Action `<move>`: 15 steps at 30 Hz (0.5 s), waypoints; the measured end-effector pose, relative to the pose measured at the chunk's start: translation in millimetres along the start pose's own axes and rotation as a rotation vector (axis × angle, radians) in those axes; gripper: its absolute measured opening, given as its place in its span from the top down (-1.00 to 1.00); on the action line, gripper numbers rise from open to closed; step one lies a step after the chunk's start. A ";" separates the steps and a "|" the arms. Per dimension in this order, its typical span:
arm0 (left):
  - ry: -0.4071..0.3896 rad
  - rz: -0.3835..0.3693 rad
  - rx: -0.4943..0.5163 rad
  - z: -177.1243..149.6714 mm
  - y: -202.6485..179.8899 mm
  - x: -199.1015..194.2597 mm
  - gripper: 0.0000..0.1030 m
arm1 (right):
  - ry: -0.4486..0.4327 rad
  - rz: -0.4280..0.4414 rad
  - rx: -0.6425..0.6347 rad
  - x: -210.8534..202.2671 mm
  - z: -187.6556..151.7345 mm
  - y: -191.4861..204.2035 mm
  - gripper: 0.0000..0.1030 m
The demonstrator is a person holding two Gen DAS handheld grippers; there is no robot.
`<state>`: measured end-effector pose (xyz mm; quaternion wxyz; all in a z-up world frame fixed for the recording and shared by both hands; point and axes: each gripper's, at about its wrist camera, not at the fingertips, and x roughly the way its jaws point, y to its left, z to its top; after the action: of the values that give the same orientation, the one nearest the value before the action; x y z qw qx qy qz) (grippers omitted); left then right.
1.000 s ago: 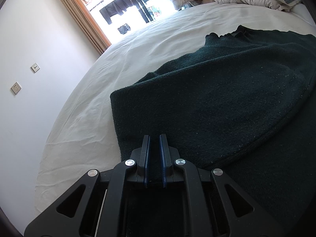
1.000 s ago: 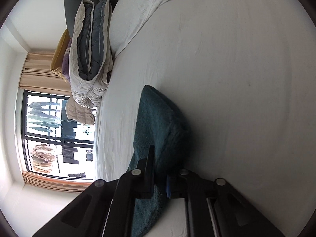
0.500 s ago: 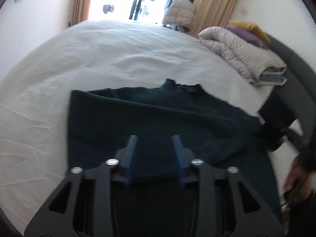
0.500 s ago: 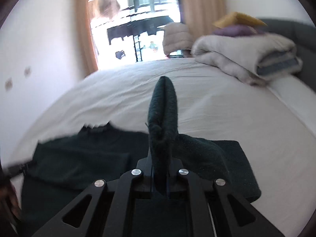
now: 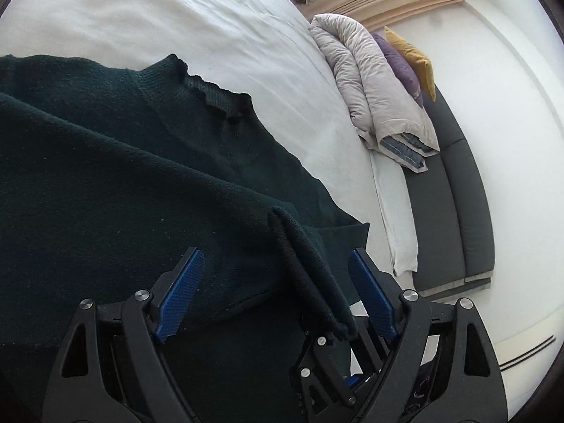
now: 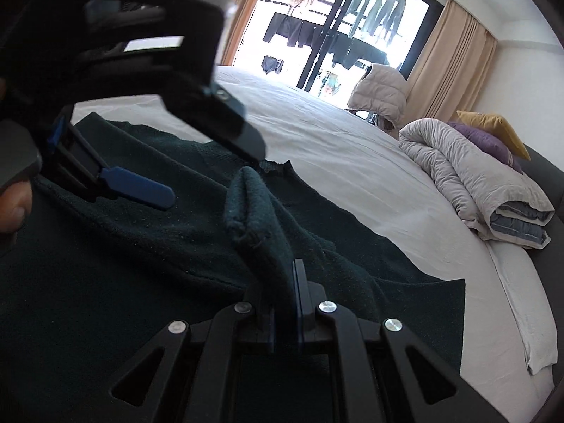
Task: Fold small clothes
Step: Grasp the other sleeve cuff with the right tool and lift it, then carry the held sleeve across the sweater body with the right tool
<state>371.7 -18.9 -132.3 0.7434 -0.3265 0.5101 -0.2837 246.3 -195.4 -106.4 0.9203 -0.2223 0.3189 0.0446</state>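
Swinging across, the right tool (image 6: 284, 303) stays clamped on the sweater (image 5: 105, 183) sleeve, now over the body on the bed (image 5: 176, 17); left tool (image 5: 275, 292) opening, empty—sleeve fold nearly landed.

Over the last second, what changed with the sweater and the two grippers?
The left gripper let go of the dark green sweater; its jaws are opening, nothing pinched. The right gripper carried its sleeve cuff across over the sweater's body, beside the left gripper. It stays shut on the cuff; the sweater still lies on the white bed.
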 end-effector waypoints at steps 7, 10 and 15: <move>0.069 0.003 -0.016 11.9 6.9 32.9 0.54 | -0.003 0.015 -0.027 -0.1 2.1 11.8 0.81; 0.059 0.024 -0.011 12.3 10.0 38.6 0.83 | 0.000 0.035 -0.012 -1.6 2.2 10.9 0.73; 0.016 0.021 -0.008 14.8 12.3 32.8 0.85 | -0.003 0.157 0.118 -25.0 -5.2 -3.5 -0.09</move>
<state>397.2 -33.1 -156.6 0.7410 -0.3220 0.5205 -0.2763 224.3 -199.3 -93.5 0.9259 -0.1420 0.3360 0.0982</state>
